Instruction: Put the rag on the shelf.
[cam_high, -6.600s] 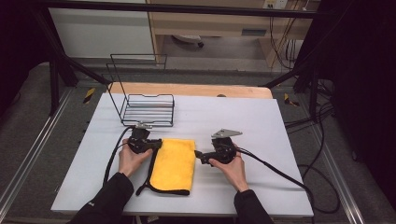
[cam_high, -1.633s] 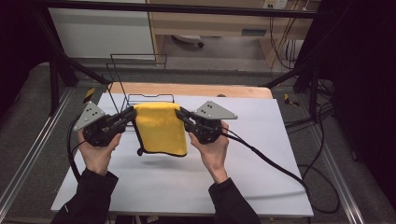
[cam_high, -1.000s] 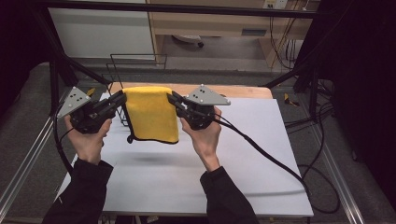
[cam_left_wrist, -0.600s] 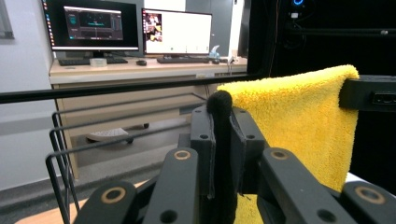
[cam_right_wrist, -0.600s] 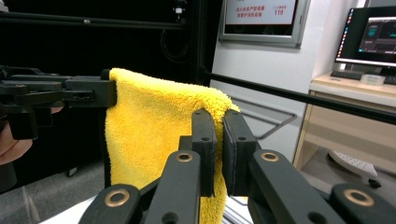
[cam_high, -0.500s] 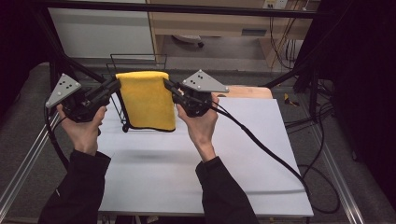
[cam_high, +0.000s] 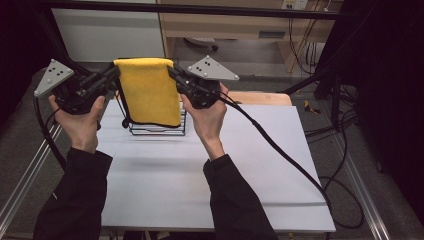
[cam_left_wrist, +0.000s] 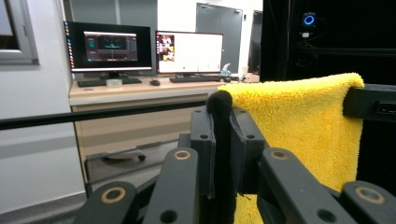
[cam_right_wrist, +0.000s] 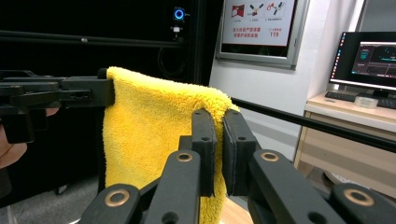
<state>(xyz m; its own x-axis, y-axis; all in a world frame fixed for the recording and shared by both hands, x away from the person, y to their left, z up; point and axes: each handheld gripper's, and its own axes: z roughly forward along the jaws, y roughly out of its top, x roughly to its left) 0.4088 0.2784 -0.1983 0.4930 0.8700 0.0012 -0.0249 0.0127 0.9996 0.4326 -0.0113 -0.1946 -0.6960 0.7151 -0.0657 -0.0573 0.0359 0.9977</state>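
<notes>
Looking down on a white table (cam_high: 260, 165) with a person's two dark-sleeved forearms reaching in from the near edge. Standing at the far left of the table, a black wire rack (cam_high: 157, 127), partly hidden. Hanging in the air in front of and above that rack, a folded yellow towel (cam_high: 150, 92), stretched level along its top edge between the two tools, the long axis running side to side and the rest draping straight down. Clamping the towel's left top corner, the left gripper (cam_high: 114, 75), jaws pressed shut on the black-trimmed cloth, as seen close up in the left gripper view (cam_left_wrist: 223, 140). Clamping the right top corner, the right gripper (cam_high: 172, 74), jaws likewise closed on the fold in the right gripper view (cam_right_wrist: 215, 149). Sitting directly beyond and below the towel's lower hem, the rack; both hands roughly equally near, the left slightly closer to its side of the table. Judging the coming move as carrying the towel forward over the rack's top wire and lowering it to drape.
</notes>
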